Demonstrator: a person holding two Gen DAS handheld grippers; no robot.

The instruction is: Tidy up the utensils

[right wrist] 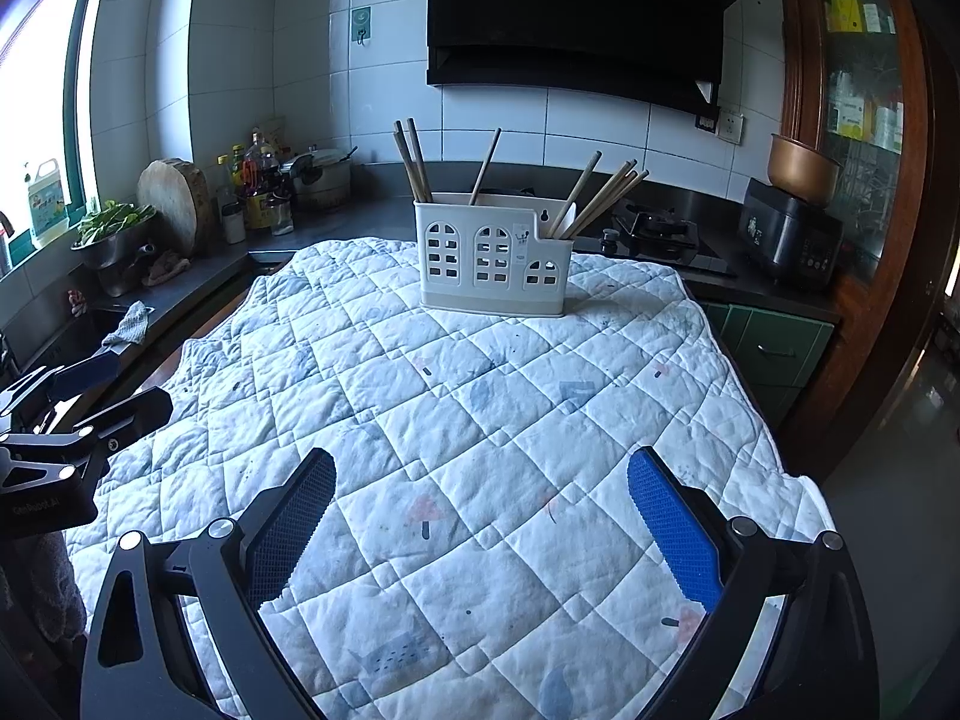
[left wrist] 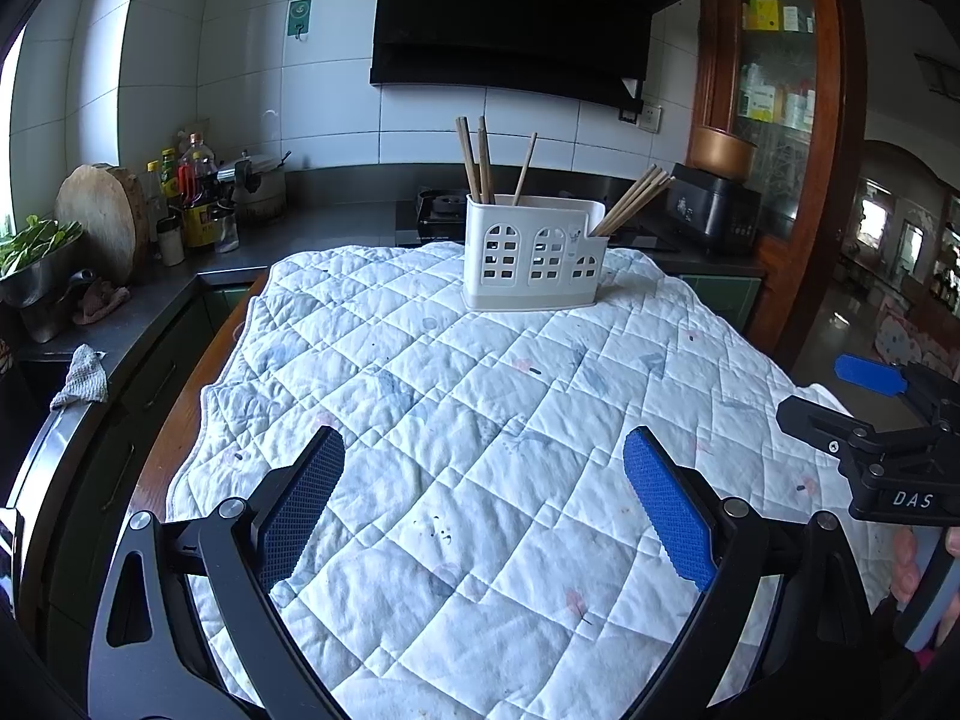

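Note:
A white utensil holder [left wrist: 534, 258] [right wrist: 492, 258] with arched cut-outs stands at the far side of a quilted cloth [left wrist: 468, 420] [right wrist: 468, 420]. Several wooden chopsticks [left wrist: 477, 159] [right wrist: 414, 159] stick up from its left and middle sections. More chopsticks [left wrist: 636, 198] [right wrist: 606, 198] lean out to the right, with a white spoon [right wrist: 567, 217] among them. My left gripper [left wrist: 483, 450] hovers open over the near part of the cloth, nothing between its blue pads. My right gripper [right wrist: 480, 468] is open too and empty. Each gripper shows at the edge of the other's view.
Dark counters run around the table: oil bottles [left wrist: 195, 192], a round chopping block [left wrist: 102, 219], a steel bowl of greens [left wrist: 36, 264] and a rag [left wrist: 81, 378] on the left, a gas hob [right wrist: 654, 234] and a rice cooker [right wrist: 792, 234] at the back right. A wooden cabinet [left wrist: 774, 90] stands right.

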